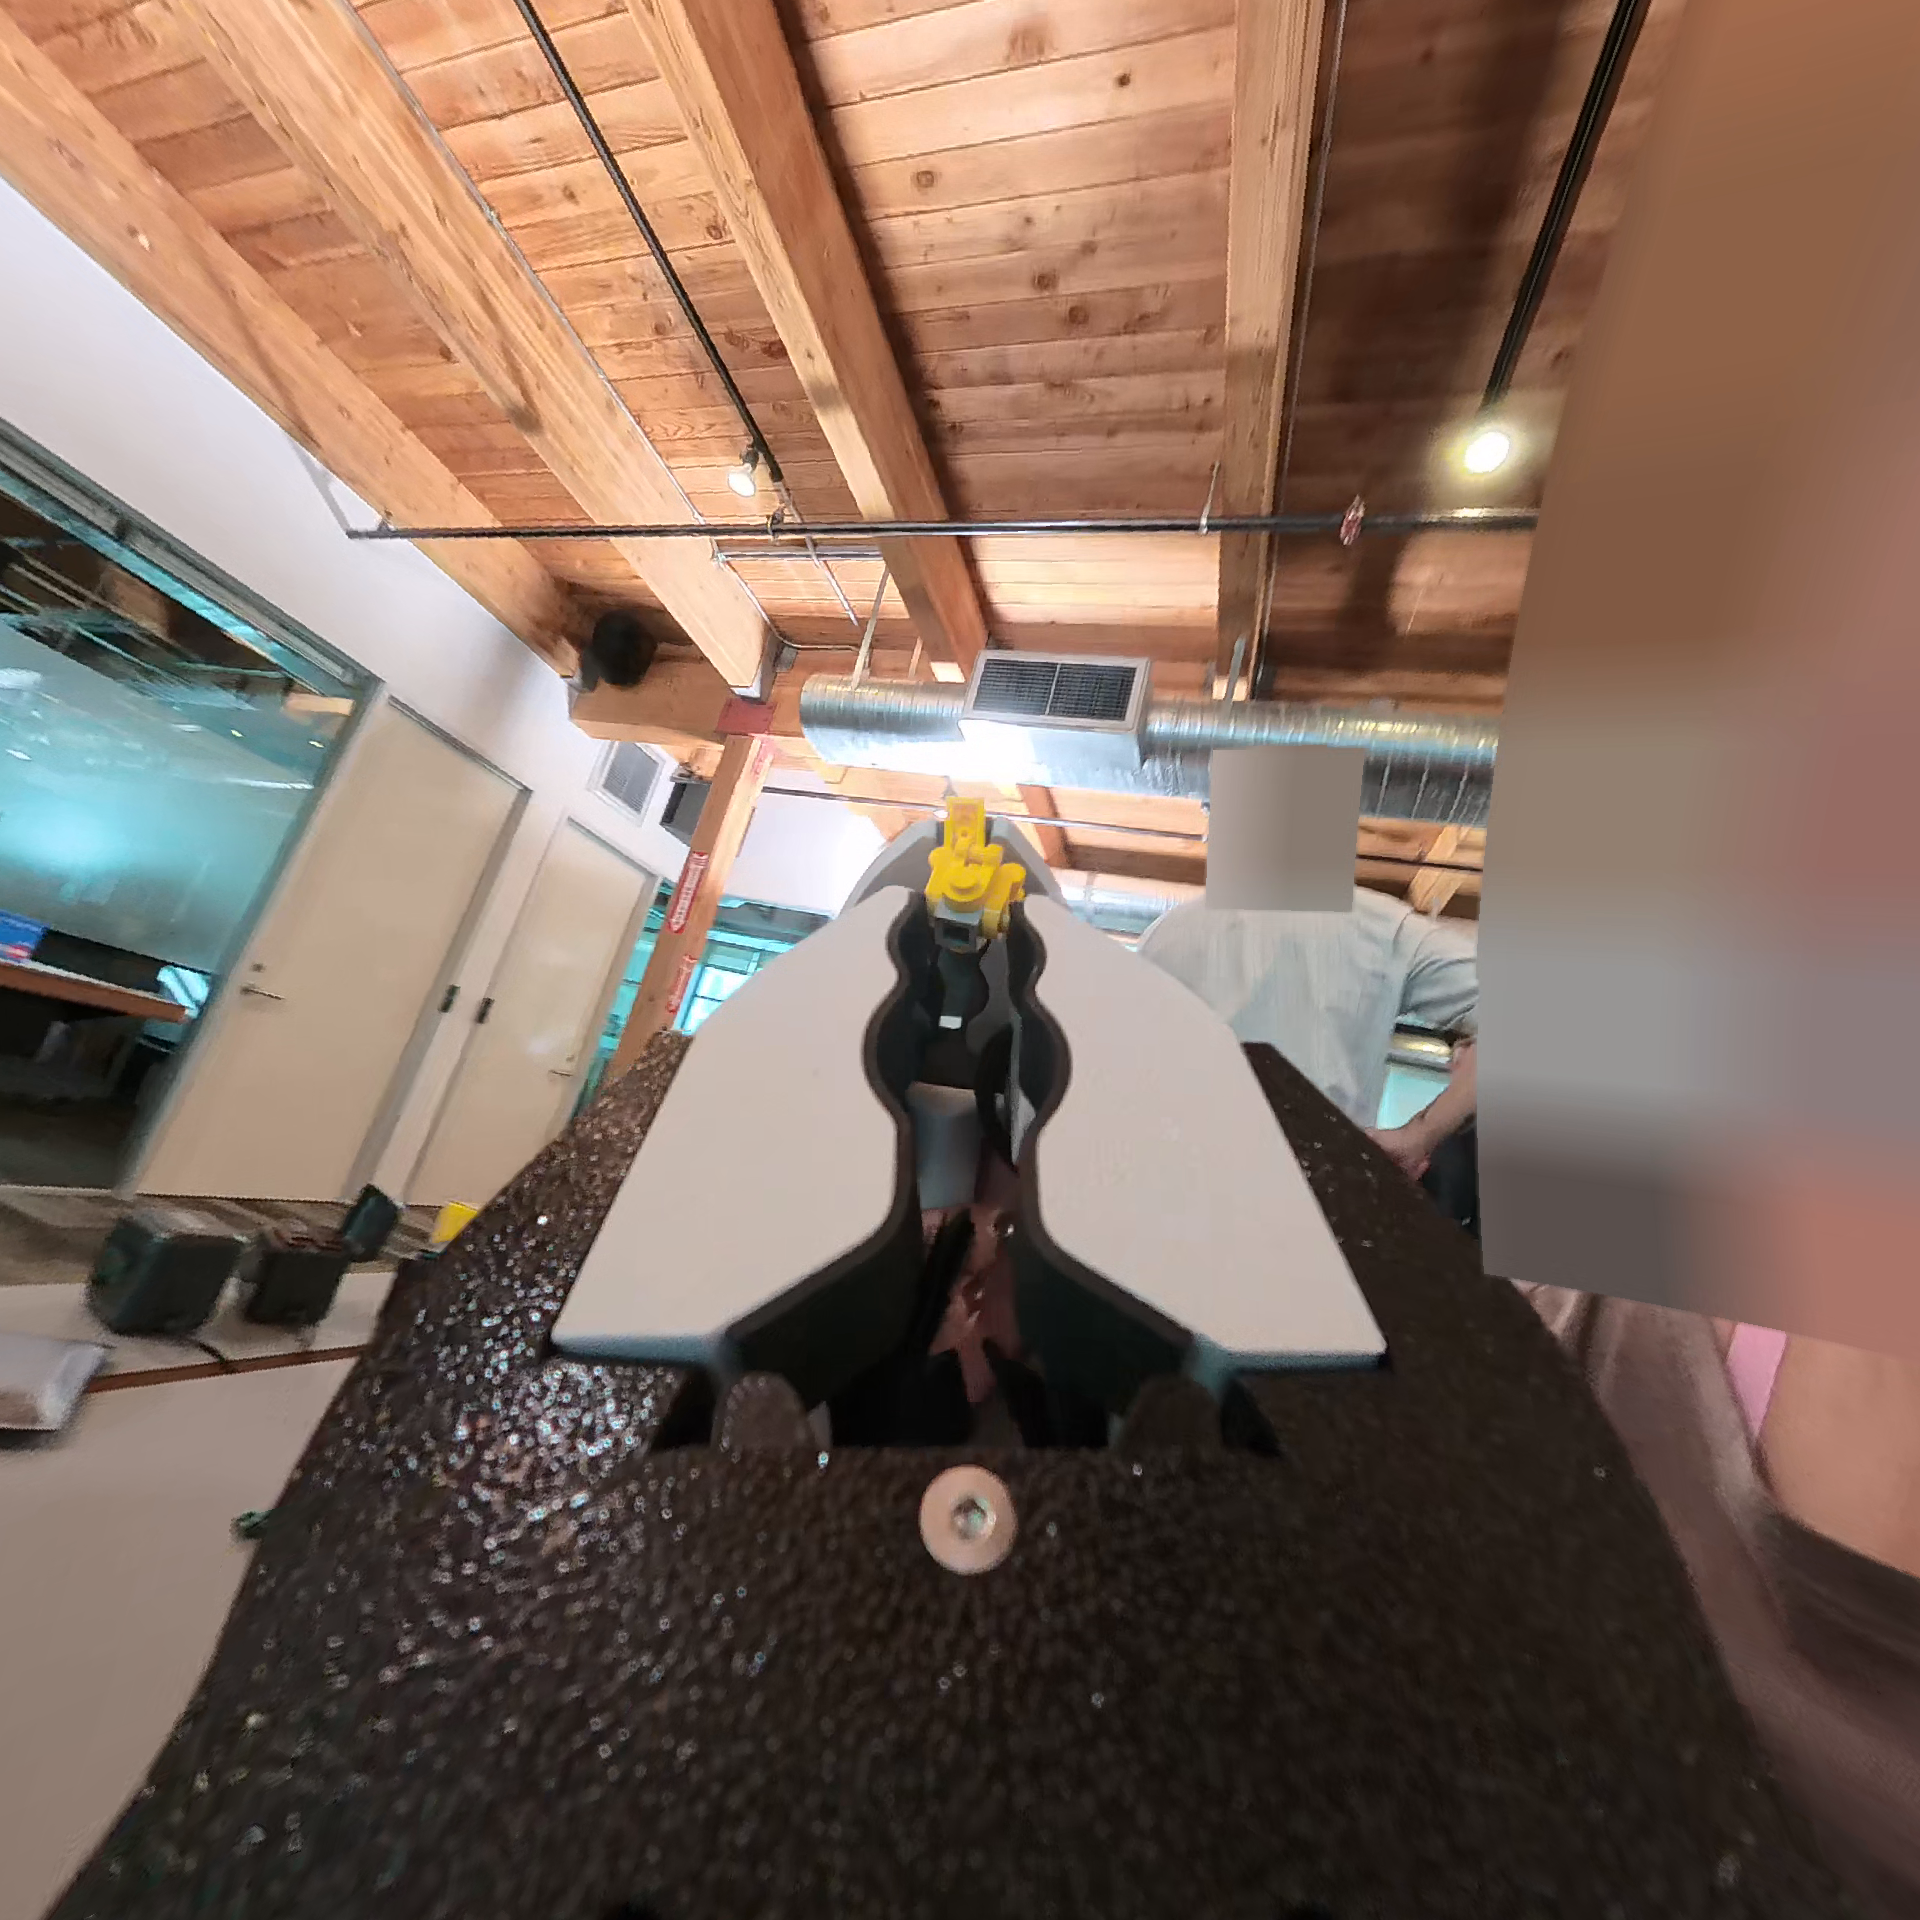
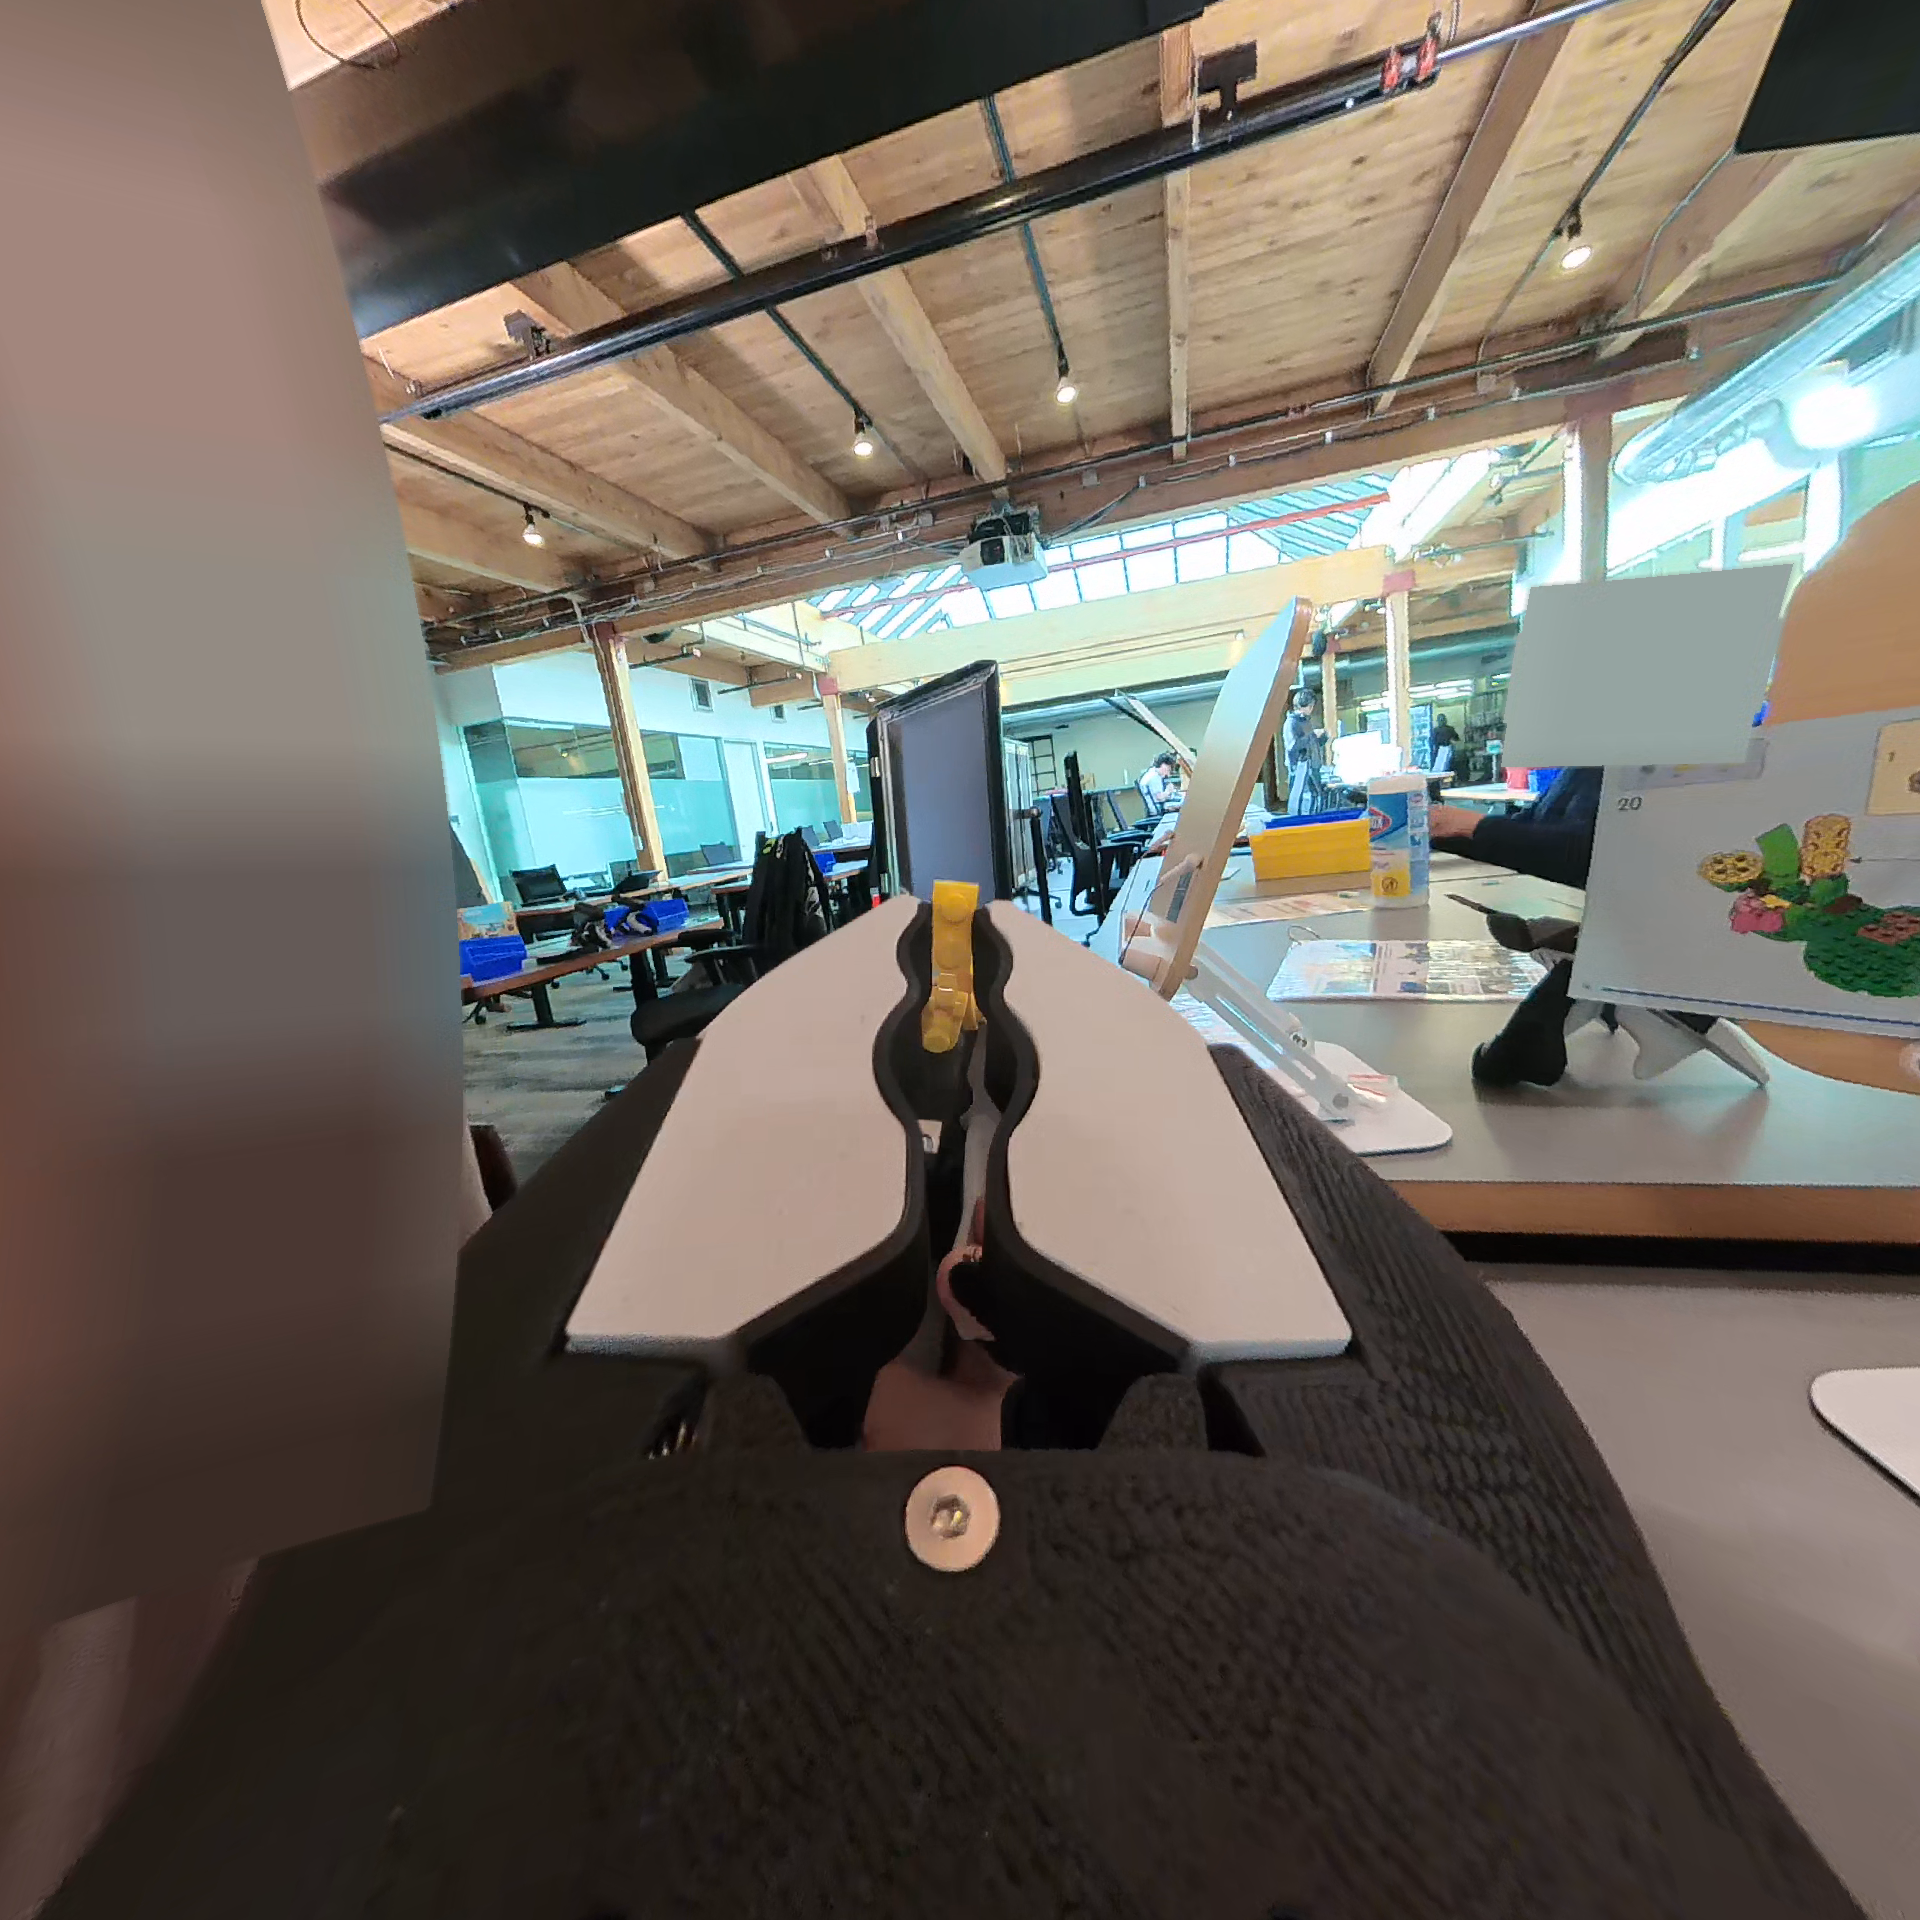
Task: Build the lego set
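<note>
Mid-frame in both views, the left gripper (image 1: 971, 883) and the right gripper (image 2: 951, 935) each pinch a yellow lego piece (image 1: 968, 871) (image 2: 951, 961) at their tips — light, stiff, slippery plastic, likely best held across flat sides.

Above me is a brown wooden plank ceiling (image 1: 935, 260). At nine o'clock I see two plain white doors (image 1: 343, 966). At three o'clock a grey table top (image 2: 1621, 1132).

- The left gripper (image 1: 961, 894) is tilted up towards the ceiling, its two grey fingers (image 1: 790, 1122) drawn close together and pointing to 12 o'clock.
- The right gripper (image 2: 953, 935) is held nearly level, its fingers (image 2: 1132, 1122) pinched almost together, also pointing to 12 o'clock.
</note>
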A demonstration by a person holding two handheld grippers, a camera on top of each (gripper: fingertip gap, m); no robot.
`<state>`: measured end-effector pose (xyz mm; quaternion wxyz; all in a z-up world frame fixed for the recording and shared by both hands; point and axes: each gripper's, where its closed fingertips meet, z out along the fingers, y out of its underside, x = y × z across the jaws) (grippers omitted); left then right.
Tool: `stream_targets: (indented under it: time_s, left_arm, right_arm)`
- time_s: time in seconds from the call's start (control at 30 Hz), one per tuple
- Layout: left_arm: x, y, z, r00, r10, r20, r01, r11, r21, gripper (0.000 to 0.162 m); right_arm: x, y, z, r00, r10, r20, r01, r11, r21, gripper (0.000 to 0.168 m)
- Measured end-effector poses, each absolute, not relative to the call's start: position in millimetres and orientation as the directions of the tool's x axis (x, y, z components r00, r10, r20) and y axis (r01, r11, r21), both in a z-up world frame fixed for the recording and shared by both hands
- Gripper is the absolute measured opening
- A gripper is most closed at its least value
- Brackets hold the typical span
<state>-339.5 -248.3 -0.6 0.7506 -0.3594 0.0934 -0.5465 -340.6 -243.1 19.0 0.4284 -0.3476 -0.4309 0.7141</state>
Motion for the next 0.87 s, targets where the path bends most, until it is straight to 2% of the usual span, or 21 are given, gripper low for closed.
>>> stream_targets:
  time_s: [0.63, 0.87]
  left_arm:
    - [-336.7, -253.8, 4.0, 0.332, -0.916, 0.226, 0.772, 0.126, -0.624, 0.015]
    - [-337.6, -256.1, 6.0, 0.365, -0.908, 0.206, 0.780, 0.177, -0.601, 0.014]
  right_arm:
    - [-339.6, -247.1, 24.5, -0.404, 0.903, -0.145, -0.345, -0.297, -0.891, 0.006]
    - [-339.8, -250.8, 26.0, -0.375, 0.922, -0.095, -0.399, -0.253, -0.881, 0.005]
